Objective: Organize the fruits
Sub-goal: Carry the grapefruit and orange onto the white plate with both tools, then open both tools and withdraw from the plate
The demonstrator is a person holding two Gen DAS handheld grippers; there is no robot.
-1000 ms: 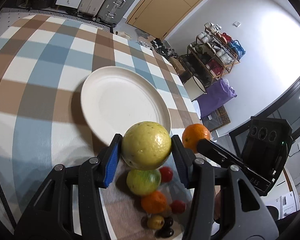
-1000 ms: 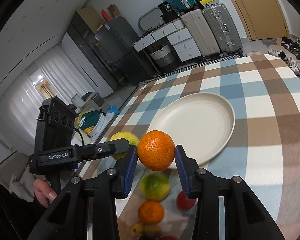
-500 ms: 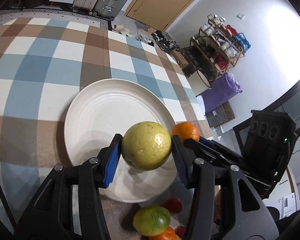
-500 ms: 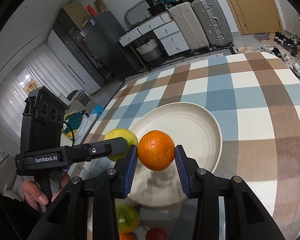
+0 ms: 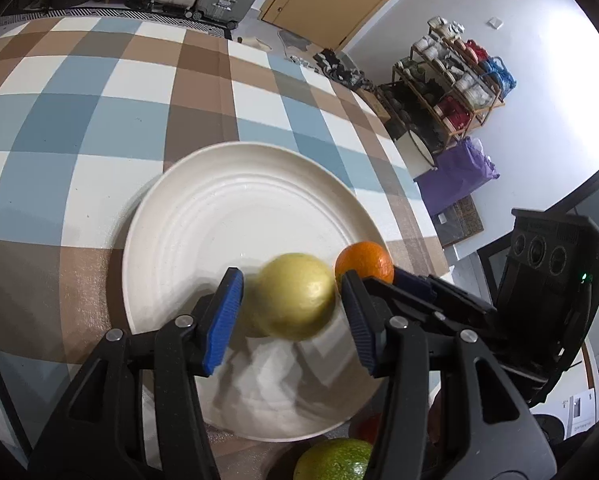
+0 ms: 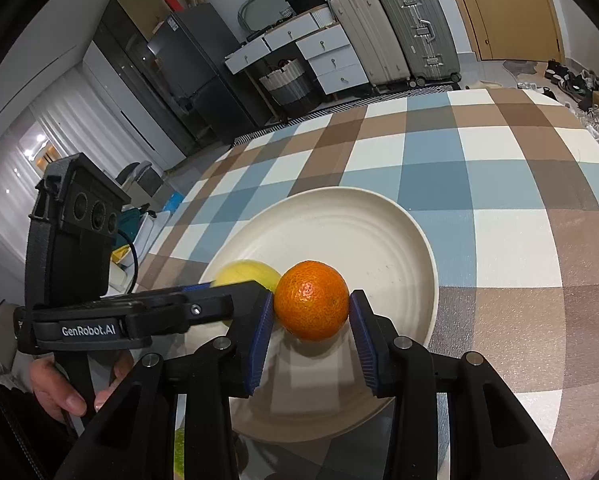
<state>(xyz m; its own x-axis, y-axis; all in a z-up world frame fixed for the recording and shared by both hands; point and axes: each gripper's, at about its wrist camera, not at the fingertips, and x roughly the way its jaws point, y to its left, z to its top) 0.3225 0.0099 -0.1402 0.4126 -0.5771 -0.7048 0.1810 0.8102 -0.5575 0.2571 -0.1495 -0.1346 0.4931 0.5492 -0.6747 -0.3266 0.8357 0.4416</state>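
Note:
A white plate (image 5: 227, 216) lies on the checkered tablecloth; it also shows in the right wrist view (image 6: 363, 236). My left gripper (image 5: 289, 316) has its jaws apart over the plate's near part. A blurred yellow fruit (image 5: 295, 296) sits between them, clear of the left pad; the right wrist view shows it too (image 6: 247, 274). My right gripper (image 6: 309, 330) is just over the plate, beside the left one. An orange (image 6: 313, 300) sits between its jaws, with a small gap at the right pad. The orange also shows in the left wrist view (image 5: 363, 262).
A green fruit (image 5: 333, 460) and a red fruit (image 5: 369, 426) lie on the cloth just short of the plate's near rim. The table's far edge faces suitcases (image 6: 415, 28), drawers and a shoe rack (image 5: 451, 80).
Both grippers came forward and down over the plate. The left jaws have opened and the yellow fruit has dropped free. The right jaws have loosened around the orange.

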